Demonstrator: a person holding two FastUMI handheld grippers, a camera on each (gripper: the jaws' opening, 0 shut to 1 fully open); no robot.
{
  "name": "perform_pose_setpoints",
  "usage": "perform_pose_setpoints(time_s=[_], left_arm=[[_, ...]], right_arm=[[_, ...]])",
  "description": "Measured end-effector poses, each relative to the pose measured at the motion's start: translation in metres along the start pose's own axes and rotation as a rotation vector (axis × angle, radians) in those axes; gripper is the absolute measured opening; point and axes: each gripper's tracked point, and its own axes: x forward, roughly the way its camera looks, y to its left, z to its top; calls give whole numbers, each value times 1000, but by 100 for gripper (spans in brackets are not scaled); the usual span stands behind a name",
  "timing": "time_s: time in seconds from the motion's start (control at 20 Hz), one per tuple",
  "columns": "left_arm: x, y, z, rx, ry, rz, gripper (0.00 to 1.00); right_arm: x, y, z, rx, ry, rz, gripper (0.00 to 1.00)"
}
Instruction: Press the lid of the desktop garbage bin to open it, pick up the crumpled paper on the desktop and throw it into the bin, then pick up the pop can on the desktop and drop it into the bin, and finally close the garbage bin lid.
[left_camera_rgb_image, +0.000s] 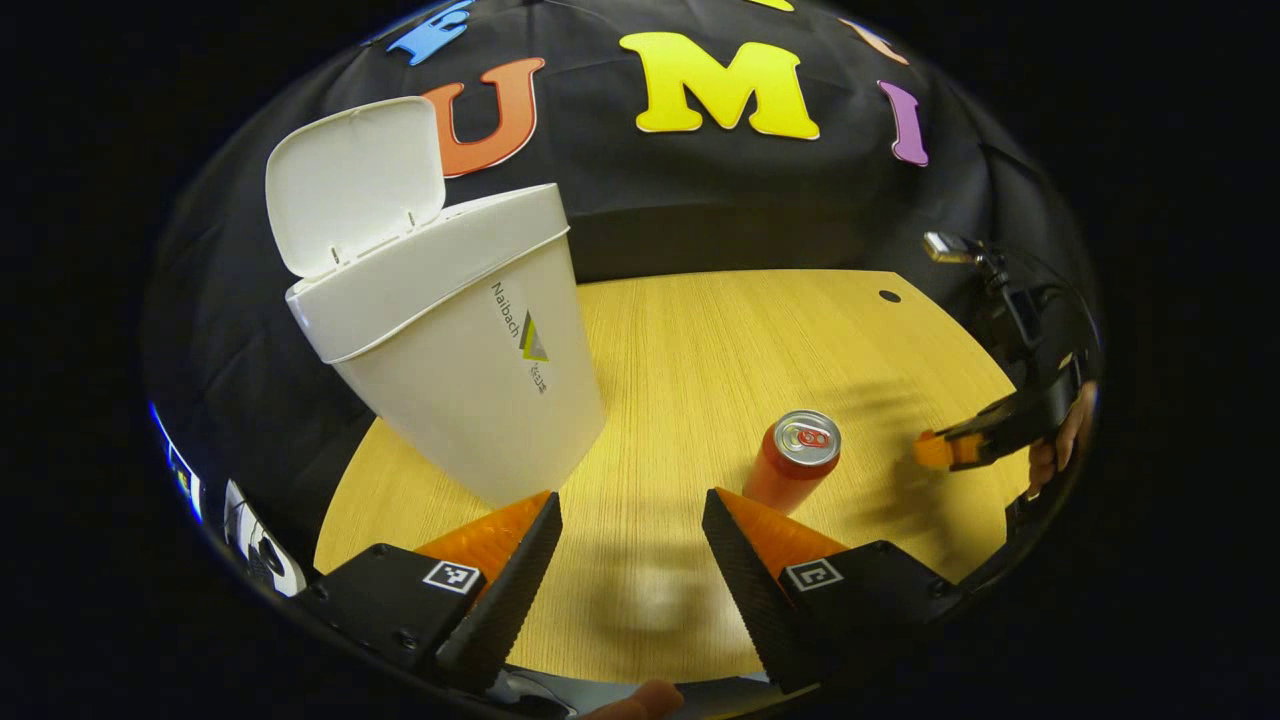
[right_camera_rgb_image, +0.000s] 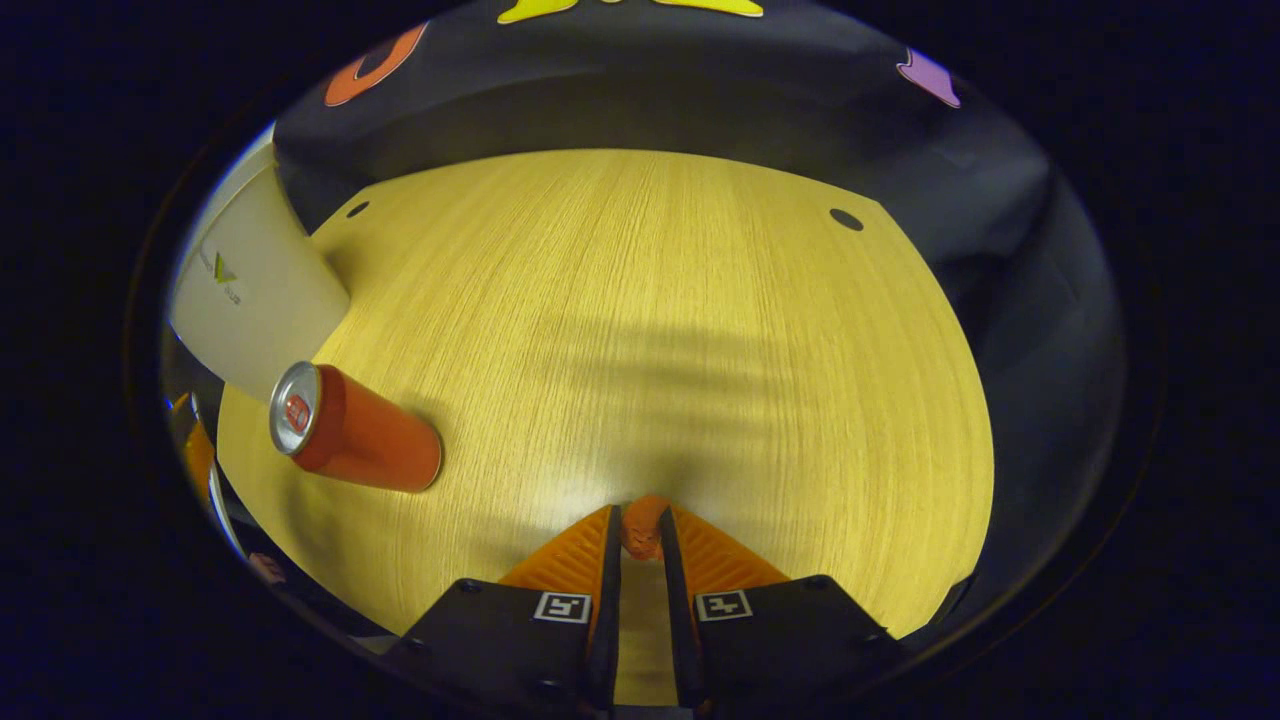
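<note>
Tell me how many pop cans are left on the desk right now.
1. The pop can stands upright on the wooden desktop, right of the bin, whose lid is up. The bin's inside is hidden, so I can't count anything in there.

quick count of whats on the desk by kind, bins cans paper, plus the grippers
bin, white, lid up: 1
pop can, upright: 1
crumpled paper on the desk: 0
grippers: 2, the left gripper open, the right gripper shut
total: 4
</note>
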Motion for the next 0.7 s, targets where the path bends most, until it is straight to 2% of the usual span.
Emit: perform_pose_setpoints(time_s=[0.35, 0.5, 0.7], left_arm=[[2, -27, -15, 30, 23, -91, 94], [3, -34, -21, 41, 28, -120, 95], [3, -31, -25, 26, 34, -123, 95]], right_arm=[[-89, -7, 63, 49, -141, 26, 23], [-124, 4, 94, 53, -202, 39, 24], [-163, 31, 136, 4, -296, 64, 22]])
